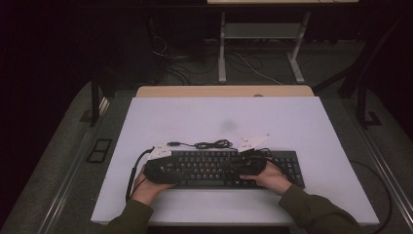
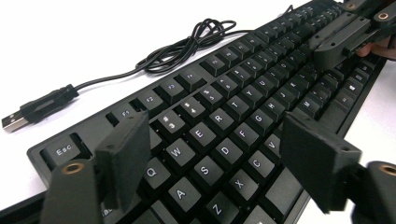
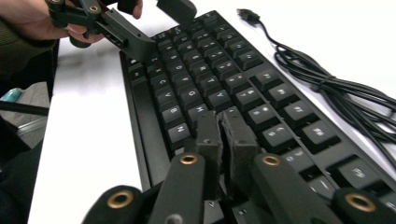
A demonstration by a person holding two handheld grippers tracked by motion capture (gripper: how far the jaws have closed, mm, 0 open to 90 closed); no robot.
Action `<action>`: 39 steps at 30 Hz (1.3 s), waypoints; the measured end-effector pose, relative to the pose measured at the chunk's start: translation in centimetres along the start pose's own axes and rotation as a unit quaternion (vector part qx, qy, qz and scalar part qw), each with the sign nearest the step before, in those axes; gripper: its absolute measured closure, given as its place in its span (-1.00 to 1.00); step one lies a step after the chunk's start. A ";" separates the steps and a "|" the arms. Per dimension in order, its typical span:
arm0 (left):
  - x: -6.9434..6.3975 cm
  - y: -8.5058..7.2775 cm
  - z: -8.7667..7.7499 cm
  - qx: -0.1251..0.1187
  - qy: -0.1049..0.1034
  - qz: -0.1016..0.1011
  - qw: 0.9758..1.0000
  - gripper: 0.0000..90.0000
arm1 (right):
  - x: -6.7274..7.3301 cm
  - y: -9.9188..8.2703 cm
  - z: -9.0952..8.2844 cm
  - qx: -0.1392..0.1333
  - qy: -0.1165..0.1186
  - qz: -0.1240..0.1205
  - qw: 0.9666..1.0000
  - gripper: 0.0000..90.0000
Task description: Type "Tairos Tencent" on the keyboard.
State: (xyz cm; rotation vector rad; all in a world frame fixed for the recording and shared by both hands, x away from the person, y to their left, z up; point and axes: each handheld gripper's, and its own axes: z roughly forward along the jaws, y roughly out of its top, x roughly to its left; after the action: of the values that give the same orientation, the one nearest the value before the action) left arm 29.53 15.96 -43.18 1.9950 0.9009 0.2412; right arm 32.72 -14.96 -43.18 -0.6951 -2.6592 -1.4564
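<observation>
High view, black keyboard (image 1: 219, 168) with white legends, left claw (image 1: 163, 171) released, right claw (image 1: 253, 163) clenched empty

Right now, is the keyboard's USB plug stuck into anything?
No. In the left gripper view the USB plug lies loose on the white table, its metal end bare, beside the keyboard.

dark room, grey carpet floor (image 1: 58, 146)

1. The keyboard (image 1: 219, 168) lay on the counter (image 1: 292, 122), near its front edge.
2. Its cable (image 1: 212, 144) lay coiled just behind it, toward the counter's back edge.
</observation>
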 end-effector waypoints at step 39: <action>-0.6 -1.1 -0.7 0.003 0.013 -0.002 1.000 -1.00 | 1.2 0.9 3.6 0.058 0.037 -0.034 0.997 0.99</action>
State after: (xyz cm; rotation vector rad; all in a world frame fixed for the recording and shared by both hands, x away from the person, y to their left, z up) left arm 28.20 16.39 -43.57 1.9997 0.9226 0.2631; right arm 32.66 -11.24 -44.20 -0.5380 -2.7097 -1.3009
